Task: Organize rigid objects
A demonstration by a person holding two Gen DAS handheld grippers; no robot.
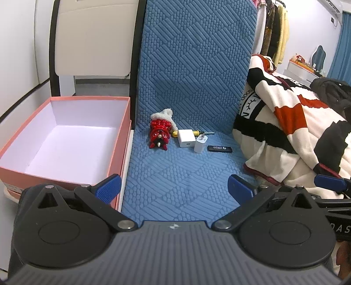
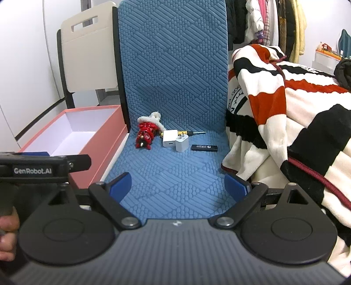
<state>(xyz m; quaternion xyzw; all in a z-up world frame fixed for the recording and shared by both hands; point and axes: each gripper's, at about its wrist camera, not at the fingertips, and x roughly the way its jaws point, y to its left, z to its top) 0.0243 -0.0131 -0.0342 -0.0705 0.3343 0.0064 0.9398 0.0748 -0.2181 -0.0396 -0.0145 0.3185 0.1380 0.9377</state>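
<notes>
Both claws, left and right, spread wide and empty; probably best gripping the light, stiff, slippery square charger across flat sides.

A home bedroom: a fleecy cream, red and black striped blanket lies heaped on a bed covered by a quilted blue mattress pad, and coats and jackets on a clothes rail hang along the far wall.

Blue quilted mat, red toy at 11 o'clock, two white chargers at 12, black stick at 1, blanket at 3
</notes>
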